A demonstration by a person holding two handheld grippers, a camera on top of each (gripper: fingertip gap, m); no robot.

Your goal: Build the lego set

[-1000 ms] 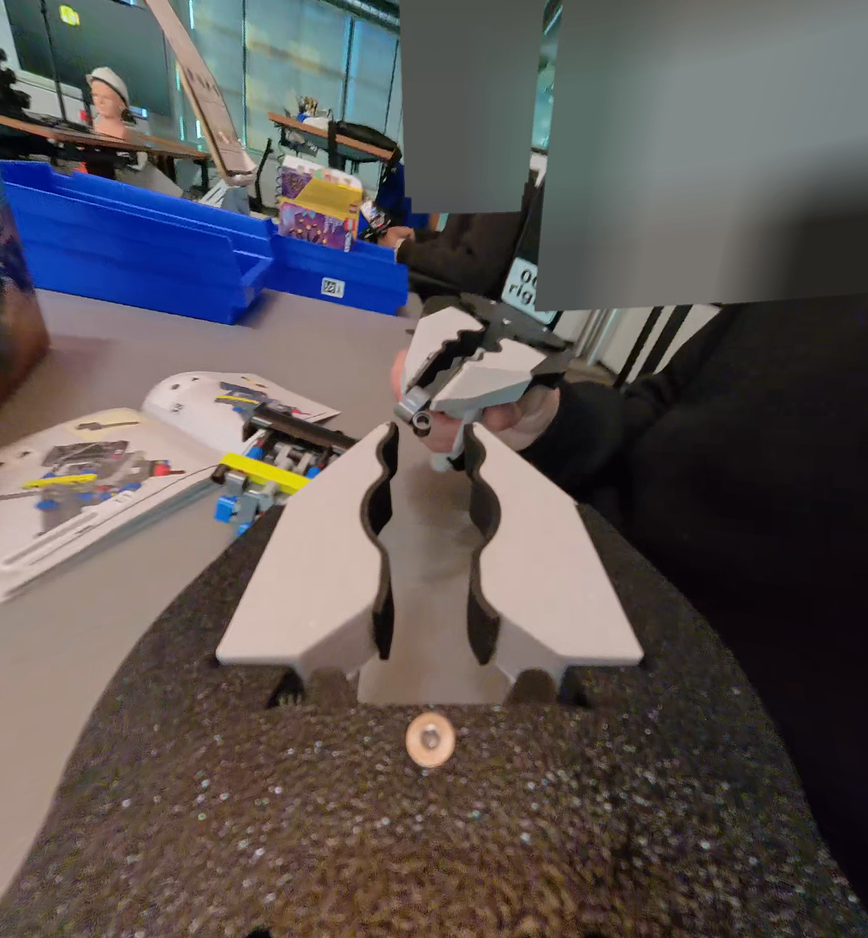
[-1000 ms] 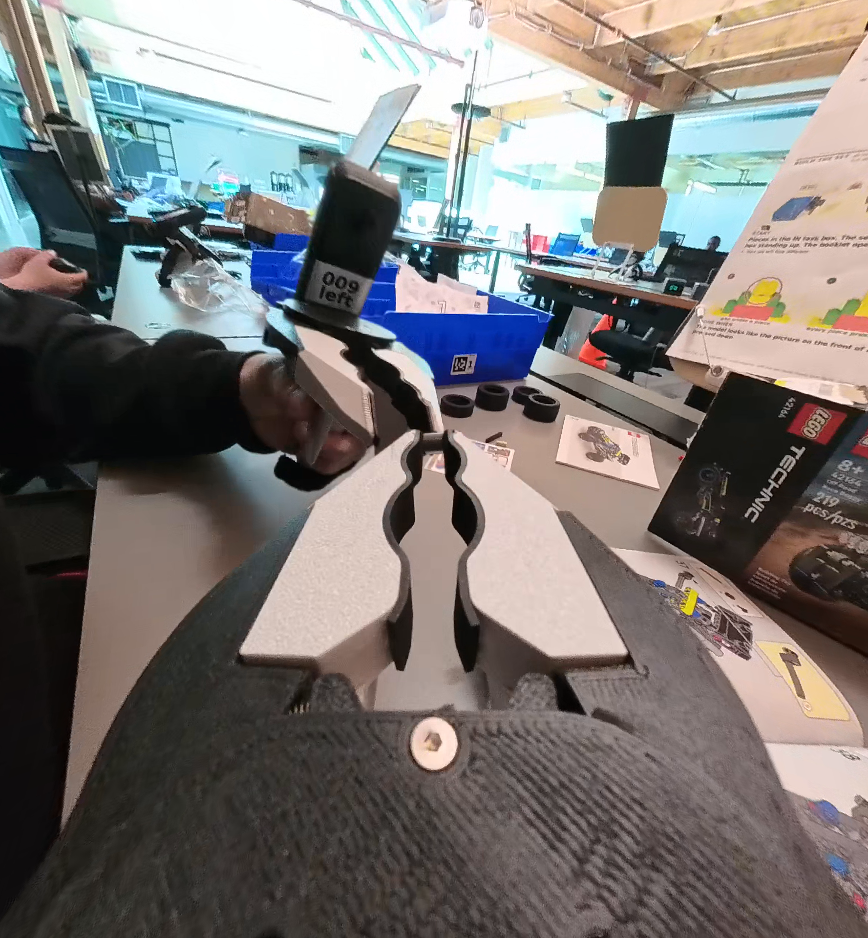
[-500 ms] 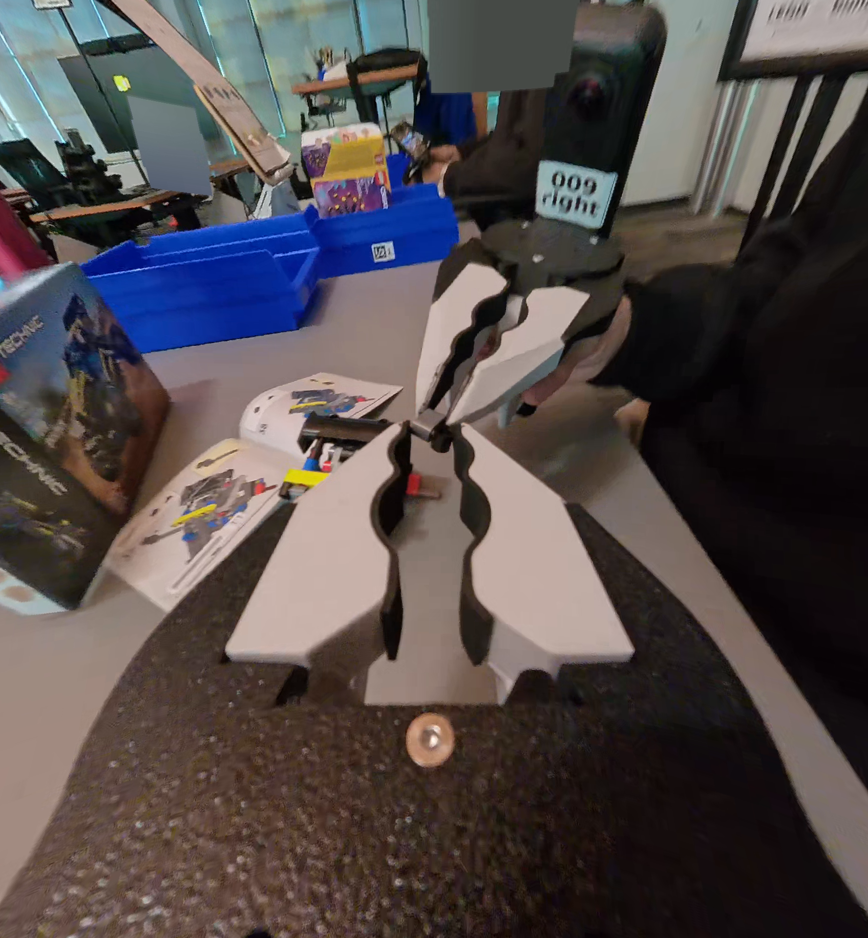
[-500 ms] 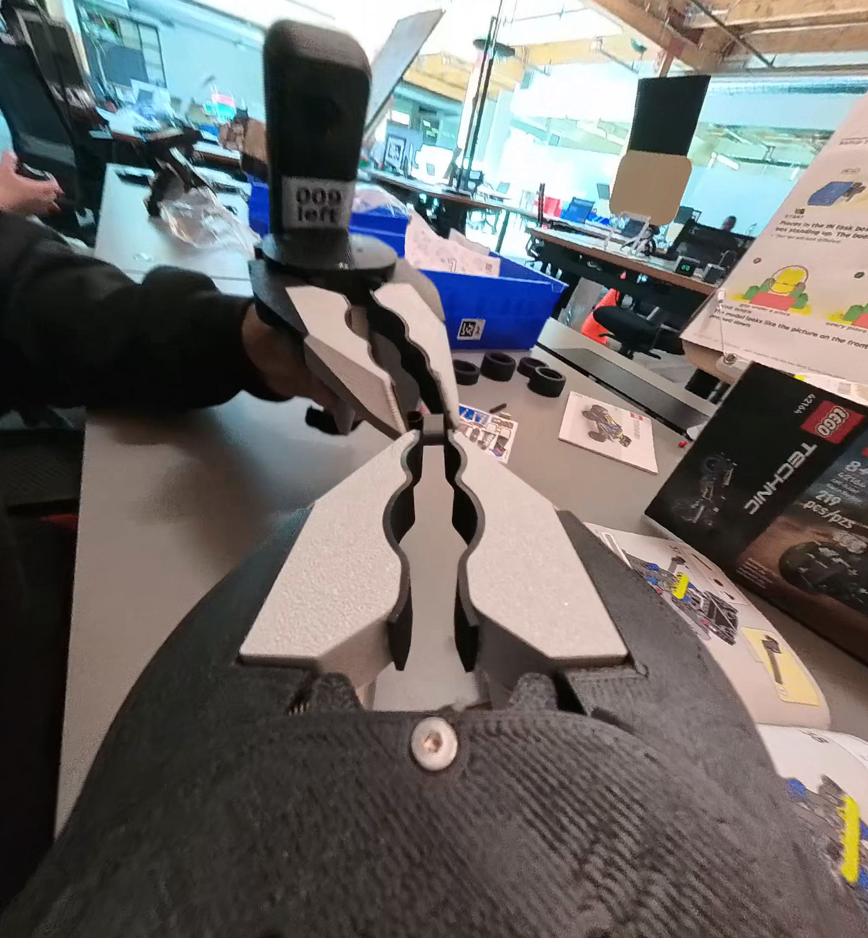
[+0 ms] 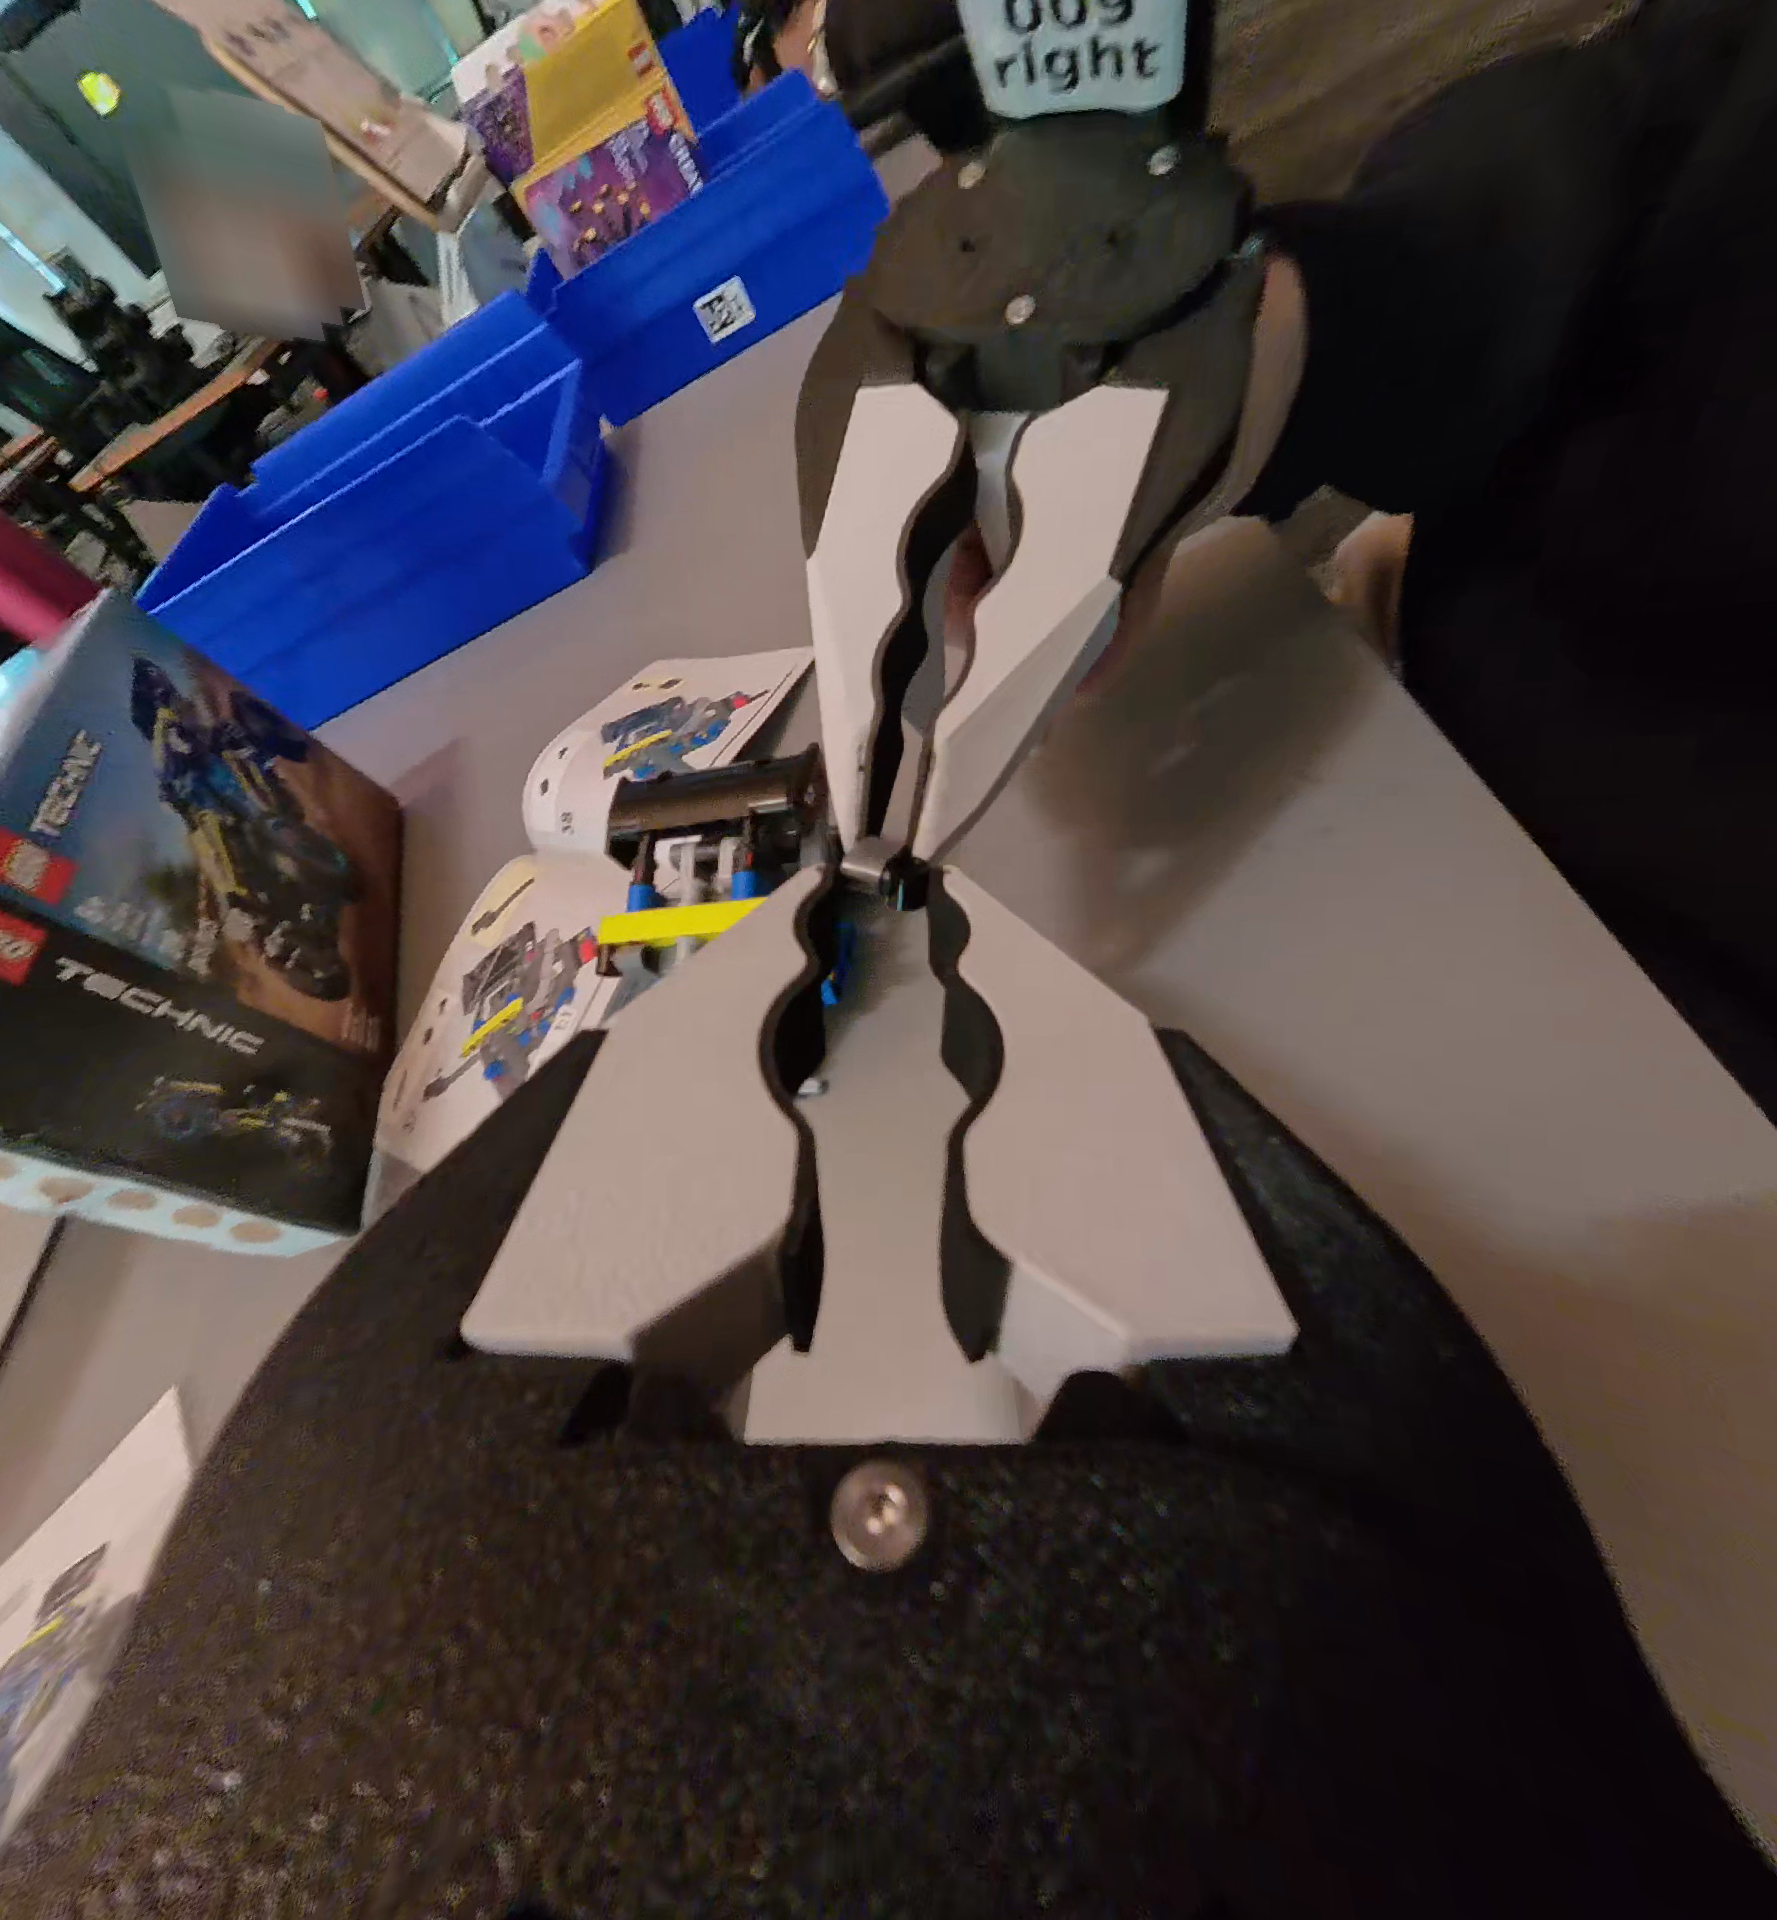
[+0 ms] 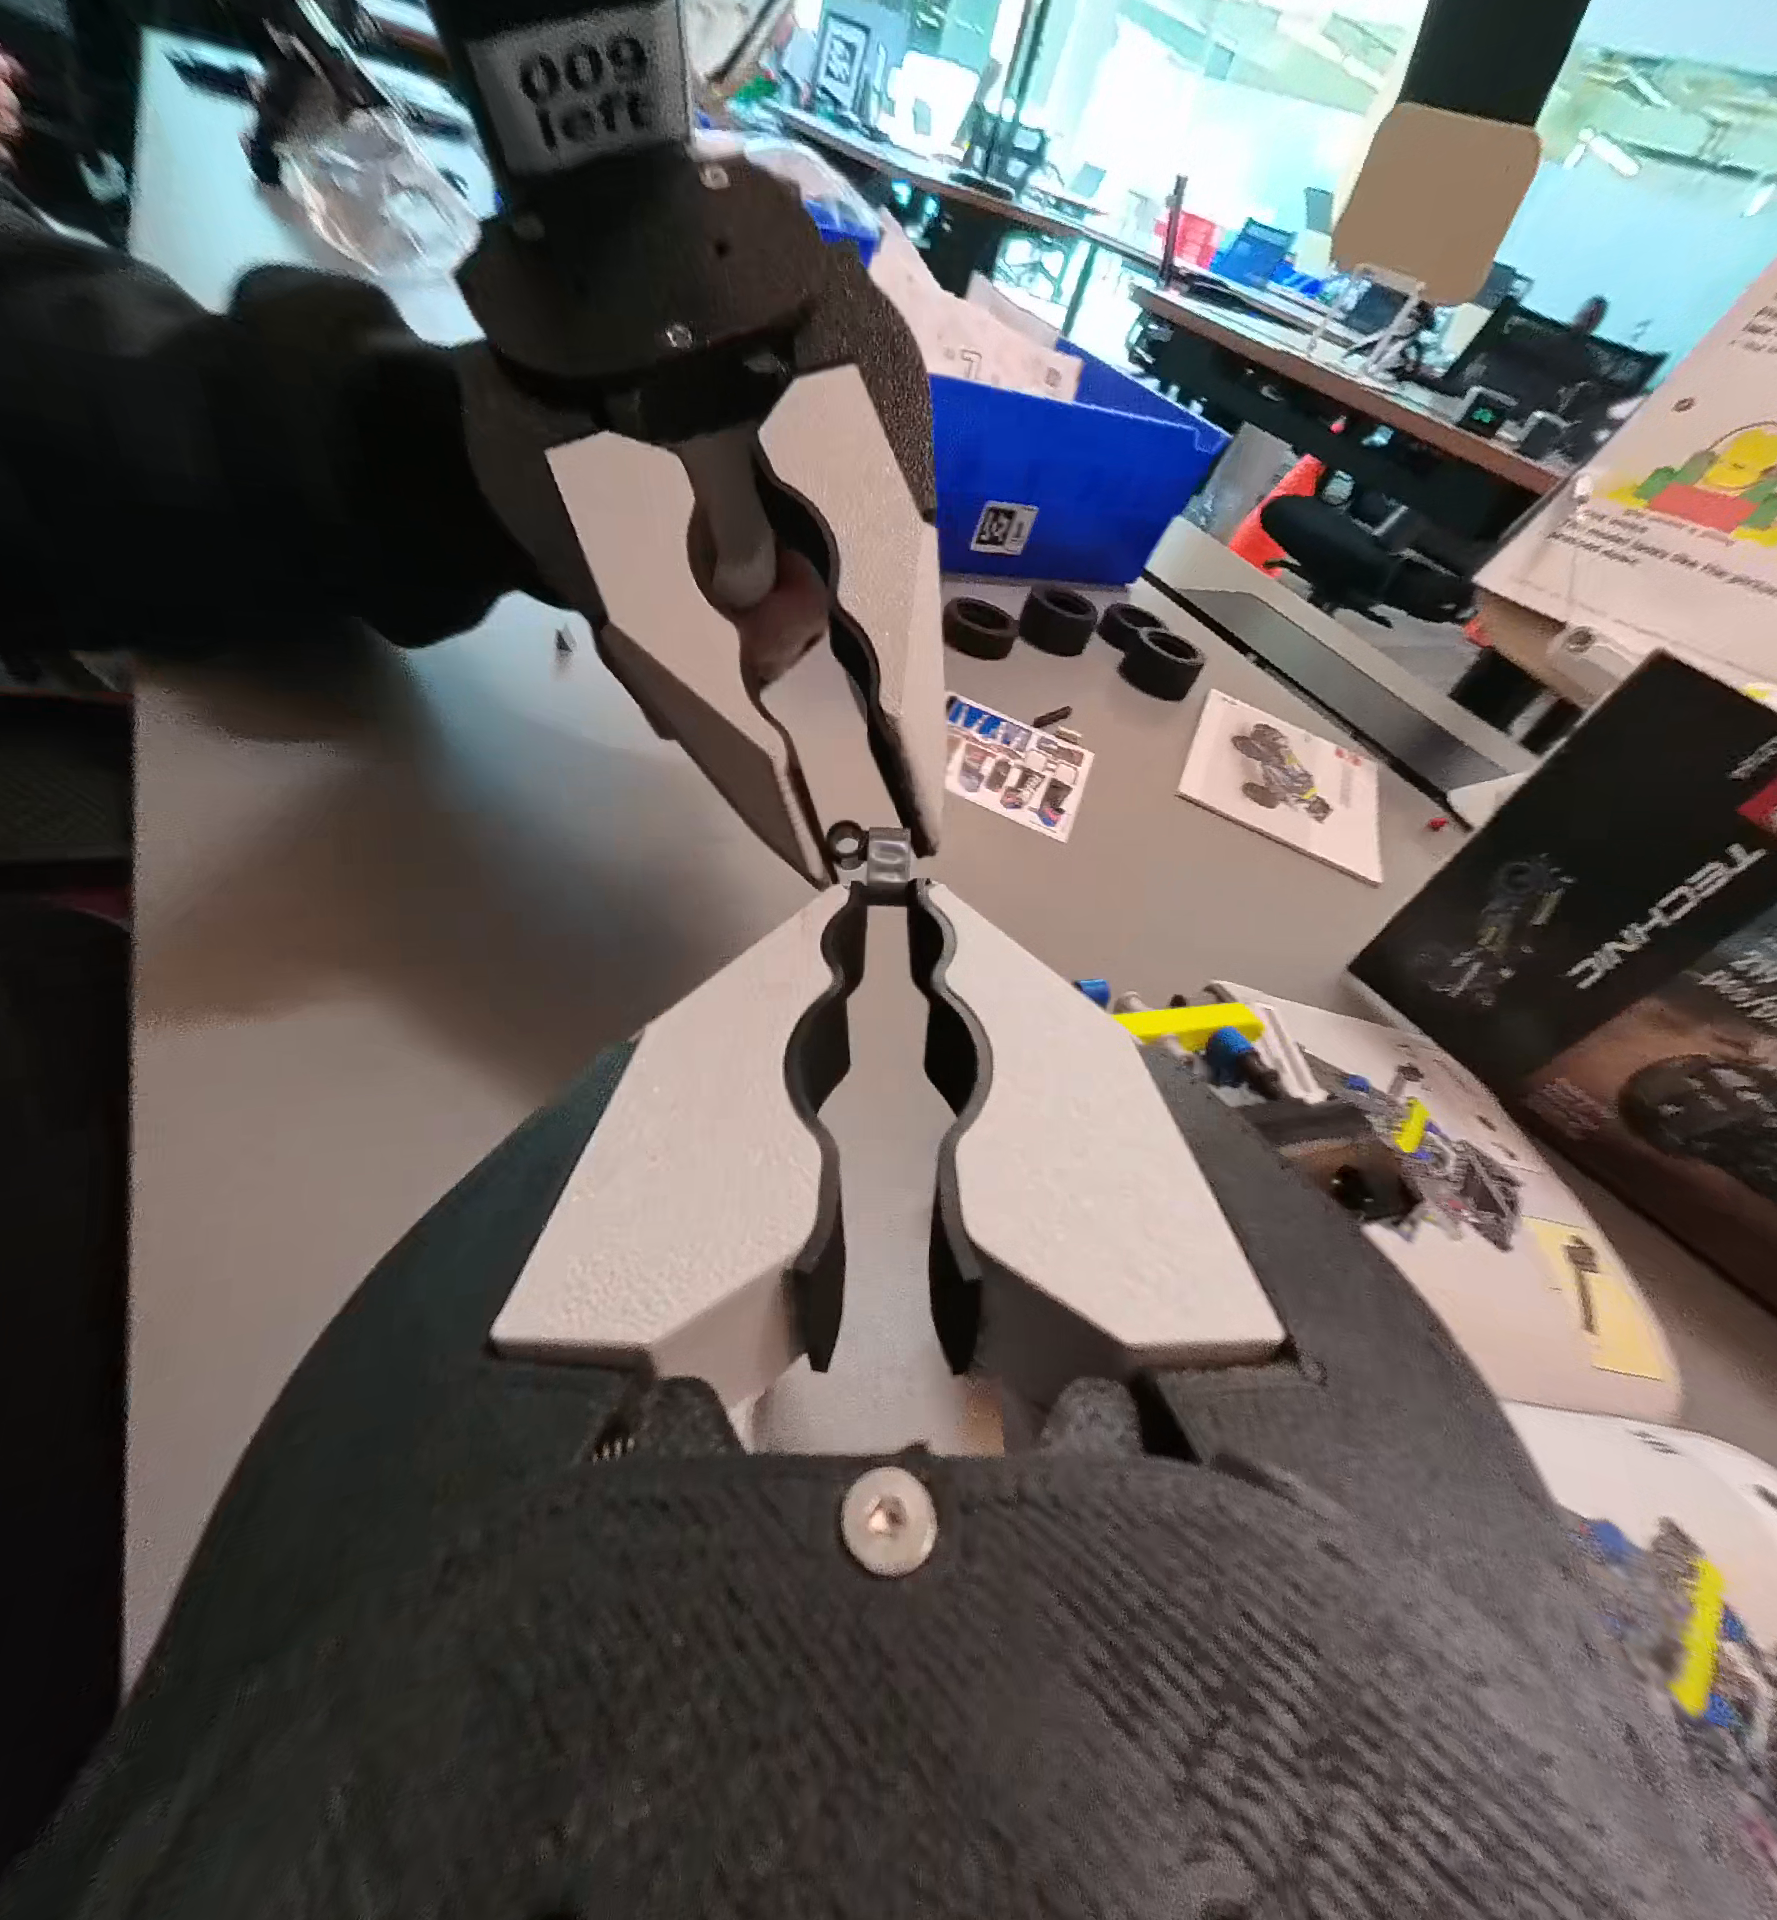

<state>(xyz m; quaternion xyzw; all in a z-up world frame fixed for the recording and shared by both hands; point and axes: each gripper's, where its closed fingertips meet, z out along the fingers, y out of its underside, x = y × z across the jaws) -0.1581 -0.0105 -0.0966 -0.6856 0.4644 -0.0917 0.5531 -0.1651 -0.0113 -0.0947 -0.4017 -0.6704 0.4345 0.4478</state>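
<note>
1. the small grey connector piece (image 6: 886, 860) with a black pin (image 5: 899, 879) through one end is held in the air above the near part of the table (image 6: 364, 831), between the two gripper tips.
2. it looks like hard moulded plastic: light, stiff, smooth enough to slip from a shallow pinch, and so small that only the short grey body and the pin end offer a hold.
3. the right gripper (image 6: 882, 891) has its jaws narrow, tips closed on the lower part of the grey body; the piece sits at the very front of the tips, not deep in them.
4. the left gripper (image 5: 876, 883) comes at it from the opposite side, jaws a little wider; the pin end lies between its tips, and from the right wrist view they appear to be pressing on it, though blur leaves that less than sure.
5. just behind the tips, a partly built model (image 5: 702, 862) in black, grey, blue and yellow rests on an open instruction booklet (image 5: 510, 966).
6. a dark product box (image 5: 136, 935) stands towards the left edge, blue bins (image 5: 396, 520) along the far edge.
7. four black tyres (image 6: 1071, 629), a sticker sheet (image 6: 1019, 764) and a second booklet (image 6: 1279, 769) lie farther off.
</note>
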